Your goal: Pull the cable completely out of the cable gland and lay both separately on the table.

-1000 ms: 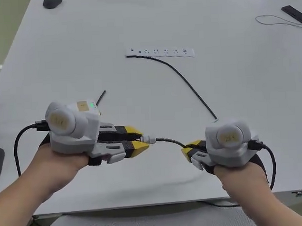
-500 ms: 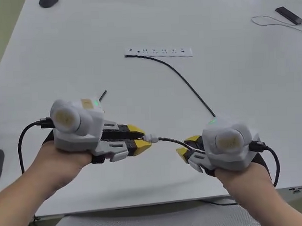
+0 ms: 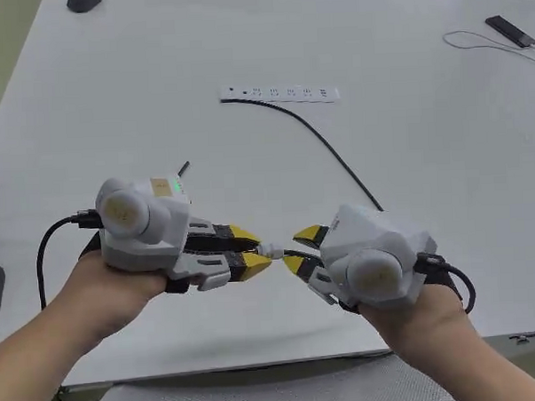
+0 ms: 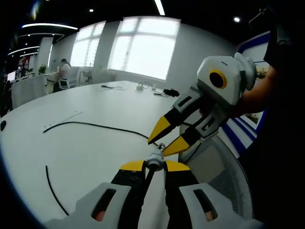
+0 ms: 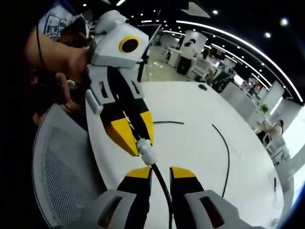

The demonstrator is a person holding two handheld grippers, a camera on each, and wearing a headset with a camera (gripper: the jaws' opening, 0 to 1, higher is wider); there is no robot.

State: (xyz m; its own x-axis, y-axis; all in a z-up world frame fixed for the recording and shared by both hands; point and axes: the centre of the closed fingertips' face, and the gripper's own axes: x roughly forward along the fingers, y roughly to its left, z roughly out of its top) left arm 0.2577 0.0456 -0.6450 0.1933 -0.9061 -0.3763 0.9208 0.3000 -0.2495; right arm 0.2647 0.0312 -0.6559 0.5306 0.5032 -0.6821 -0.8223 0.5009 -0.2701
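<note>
Head view looks down on a broad, matte white surface [image 3: 156,81], where a white strip [image 3: 281,93] and its black cord [image 3: 327,145] lie well beyond the work. The left hand-held gripper [image 3: 259,251], grey-bodied with black fingers and yellow wedge tips, is closed on the gland [image 3: 271,250]. In the left gripper view that small, pale, rounded fitting sits pinched between the tips with its nose poking forward. The right hand-held gripper [image 3: 292,250] faces it nose to nose from the right, both held just above the near edge. Its jaws are parted, one tip above and one below the line of the cable [image 5: 159,183], with nothing clamped as far as I can judge. In the right gripper view the cable runs down the gap between the jaws, though whether a pad brushes it is hard to tell at that angle. The cable is thin, black, round and limp-looking. It leaves the gland's end and runs rightward, so its long axis lies along the line joining the two grippers, roughly left to right across the person. The pull depends on that: the gland sits just ahead of the right tips, almost touching, and the right side is nearer the free cable. The next step, I judge, is to close the right jaws on the cable close to the gland and draw the two apart along that axis. The cable is not yet out, and neither part lies on the surface.
</note>
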